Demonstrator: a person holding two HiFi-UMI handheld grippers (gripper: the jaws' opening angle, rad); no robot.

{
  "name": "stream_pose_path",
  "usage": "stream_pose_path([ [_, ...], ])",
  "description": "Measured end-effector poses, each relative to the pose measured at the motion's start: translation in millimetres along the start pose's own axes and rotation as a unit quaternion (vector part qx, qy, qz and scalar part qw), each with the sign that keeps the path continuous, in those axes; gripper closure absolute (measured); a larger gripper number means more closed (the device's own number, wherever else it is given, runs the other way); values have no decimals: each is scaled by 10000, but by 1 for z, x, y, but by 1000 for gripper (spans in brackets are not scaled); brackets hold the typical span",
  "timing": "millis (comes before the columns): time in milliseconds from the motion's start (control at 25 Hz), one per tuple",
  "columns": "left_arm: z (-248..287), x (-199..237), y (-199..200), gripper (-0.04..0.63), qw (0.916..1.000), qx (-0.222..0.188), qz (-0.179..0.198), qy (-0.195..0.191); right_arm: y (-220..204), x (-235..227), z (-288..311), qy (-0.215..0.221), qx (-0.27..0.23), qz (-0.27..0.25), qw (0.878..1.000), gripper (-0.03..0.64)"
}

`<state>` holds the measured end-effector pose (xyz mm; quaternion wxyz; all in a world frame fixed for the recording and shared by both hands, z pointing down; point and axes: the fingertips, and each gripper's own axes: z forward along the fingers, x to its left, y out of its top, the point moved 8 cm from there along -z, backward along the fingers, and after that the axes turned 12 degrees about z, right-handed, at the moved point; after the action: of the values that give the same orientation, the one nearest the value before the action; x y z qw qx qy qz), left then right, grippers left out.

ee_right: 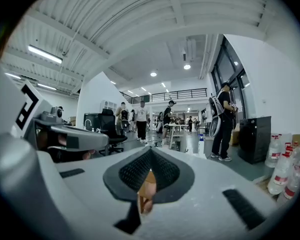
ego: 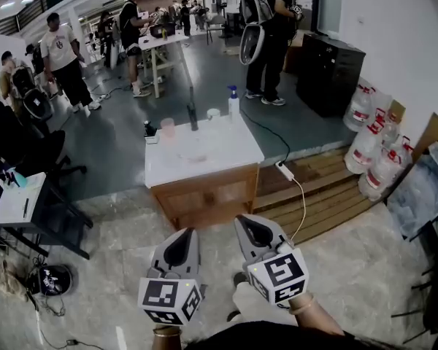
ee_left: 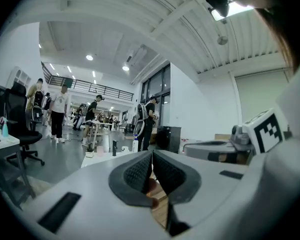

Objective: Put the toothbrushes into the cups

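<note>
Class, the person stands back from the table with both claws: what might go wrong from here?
The power strip and its white cable lie on the boards beside the table; walking up may snag them.
The pink cup and spray bottle stand near the far edge; a long reach might topple them.
Left claw and right claw are shut; they would only push things unless opened.

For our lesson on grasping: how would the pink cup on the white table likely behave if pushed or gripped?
The pink cup looks translucent, probably light plastic, so a push would likely slide it on the smooth table. It stands upright and narrow; a high push may tip it.
</note>
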<state>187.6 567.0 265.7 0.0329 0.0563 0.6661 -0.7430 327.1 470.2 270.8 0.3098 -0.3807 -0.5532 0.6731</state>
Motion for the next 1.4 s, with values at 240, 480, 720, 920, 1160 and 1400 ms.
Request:
stream_pose_path([
  [240,17,11,-3,589,10000,11,-19,-57,2,-11,18,26,-121,368,9992,617],
  [480,43,21,-6,589,9999,42,14,-100,4,-27,39,85,-155,442,9989,617],
  [720,72,29,-7,589,9998,62,10,-192,2,-44,63,48,-70,541,9985,617],
  [920,100,40,-7,589,9997,74,-46,-230,3,-60,86,114,-35,688,9976,617],
  [1160,131,48,-6,589,9995,139,-73,-289,9,-78,110,185,-38,768,9969,617],
  [1400,161,53,-3,589,9987,278,-136,-402,15,-96,134,226,-19,698,9973,617],
])
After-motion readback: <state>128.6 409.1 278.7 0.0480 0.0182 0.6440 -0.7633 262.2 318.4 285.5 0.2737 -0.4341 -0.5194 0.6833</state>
